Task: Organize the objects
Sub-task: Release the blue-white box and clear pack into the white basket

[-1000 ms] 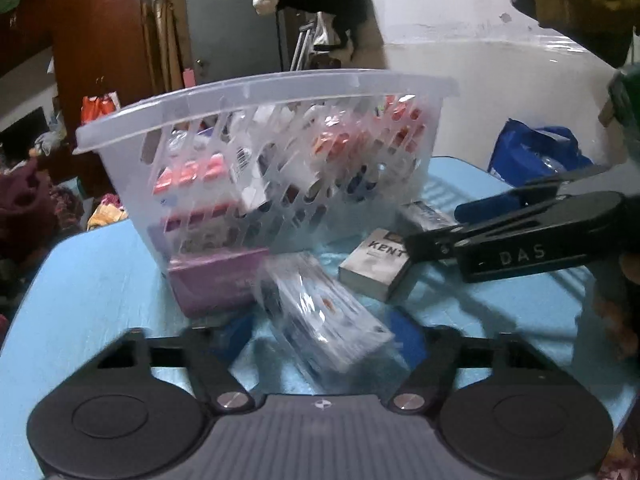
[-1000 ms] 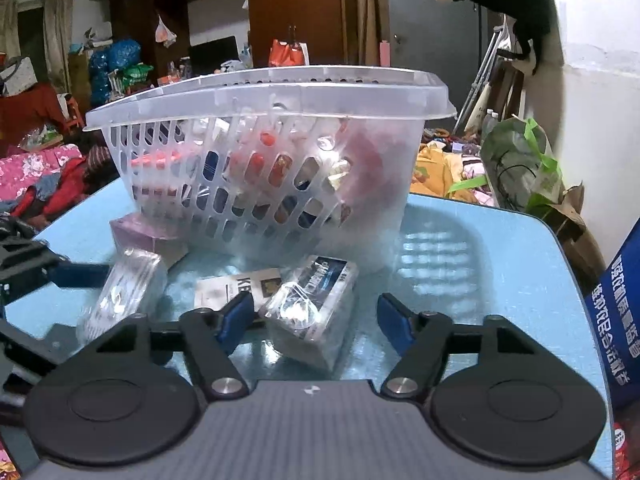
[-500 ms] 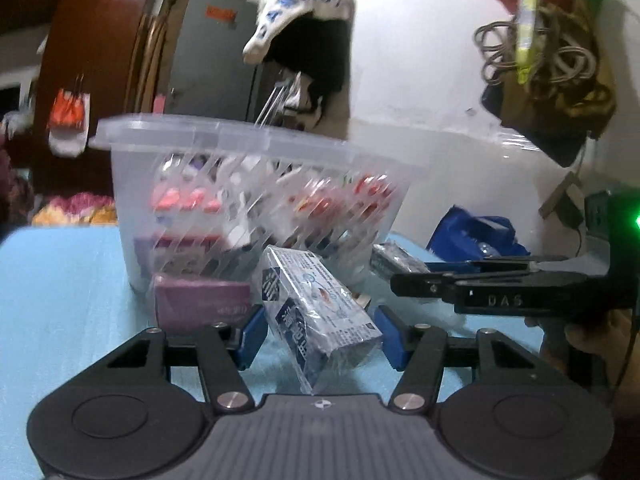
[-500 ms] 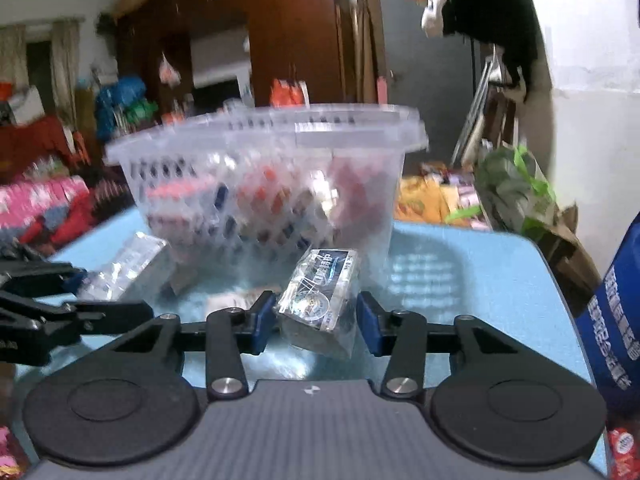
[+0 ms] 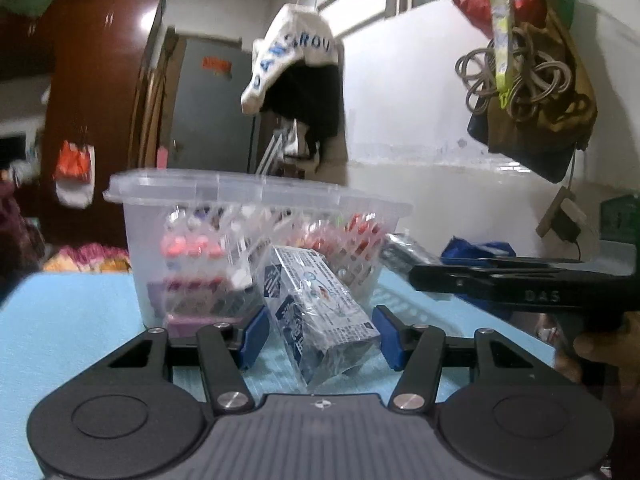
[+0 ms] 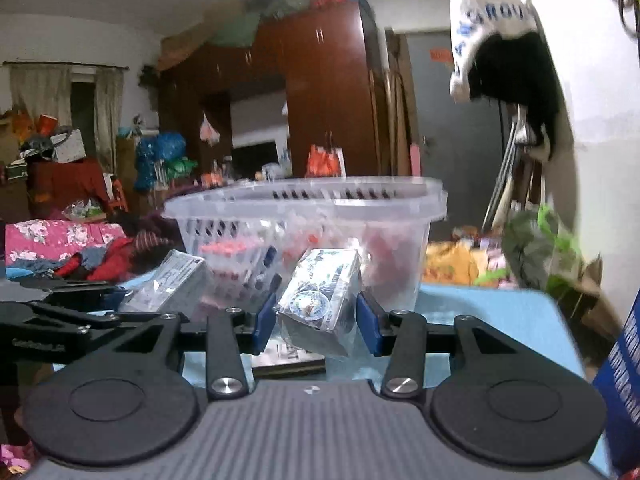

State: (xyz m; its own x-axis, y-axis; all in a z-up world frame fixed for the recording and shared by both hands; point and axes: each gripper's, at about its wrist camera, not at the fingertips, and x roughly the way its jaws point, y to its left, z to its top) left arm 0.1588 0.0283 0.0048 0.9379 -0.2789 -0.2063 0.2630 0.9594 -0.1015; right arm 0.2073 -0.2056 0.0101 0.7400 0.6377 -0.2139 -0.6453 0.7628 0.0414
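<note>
My left gripper (image 5: 318,336) is shut on a white and blue plastic-wrapped pack (image 5: 320,310) and holds it above the blue table (image 5: 60,320), in front of the clear slotted basket (image 5: 256,200). My right gripper (image 6: 316,324) is shut on a dark plastic-wrapped pack (image 6: 320,300), also lifted before the basket (image 6: 304,204). The basket holds several red and white packs. The left gripper and its pack (image 6: 172,284) show at the left of the right wrist view. The right gripper's arm (image 5: 520,286) shows at the right of the left wrist view.
A pink box (image 5: 192,322) lies on the table against the basket. A flat pack (image 6: 288,356) lies on the table under the right gripper. A blue bag (image 6: 624,360) stands at the right table edge. Clothes and bags hang on the wall (image 5: 528,80).
Both grippers closed on their packs and lifted them off the table. Both views now tilt upward, level with the basket rim.
</note>
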